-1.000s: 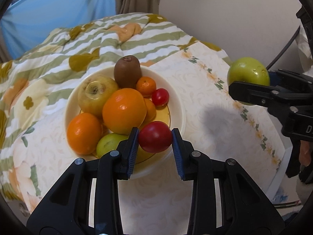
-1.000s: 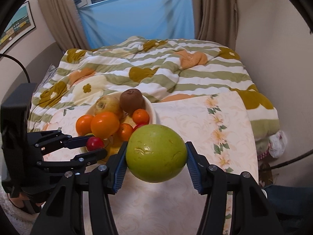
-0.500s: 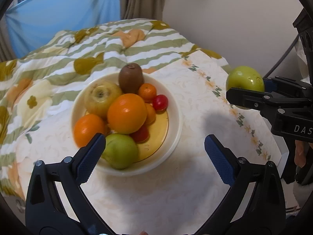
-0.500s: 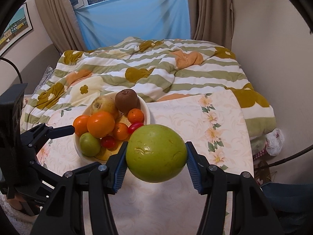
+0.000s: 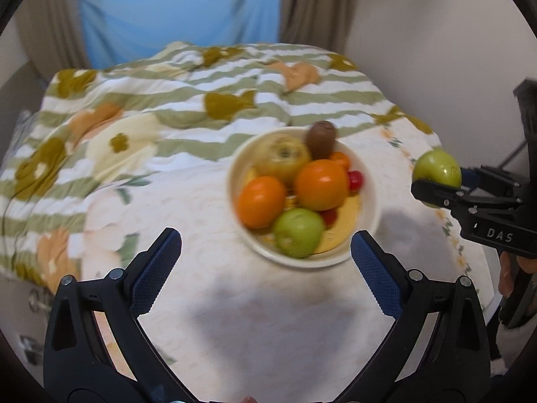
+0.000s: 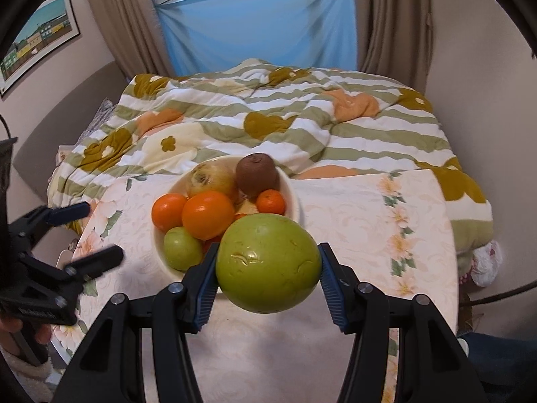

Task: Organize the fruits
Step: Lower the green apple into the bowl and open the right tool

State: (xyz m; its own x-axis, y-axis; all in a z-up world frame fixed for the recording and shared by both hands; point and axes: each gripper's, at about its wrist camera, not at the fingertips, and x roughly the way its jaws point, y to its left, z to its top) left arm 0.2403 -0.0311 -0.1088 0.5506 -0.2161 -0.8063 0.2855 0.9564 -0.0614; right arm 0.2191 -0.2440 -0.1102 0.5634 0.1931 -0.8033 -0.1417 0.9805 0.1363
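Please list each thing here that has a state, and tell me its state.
left gripper: wide open, empty, above the tablecloth.
right gripper: shut on the big green apple, held in the air.
bowl: upright, full of fruit.
kiwi: resting against the rim.

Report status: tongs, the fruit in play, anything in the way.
Left tongs open, empty, short of the bowl. Right tongs shut on green apple, held off the table beside the bowl. Bowl crowded with fruit; bare cloth right of it.
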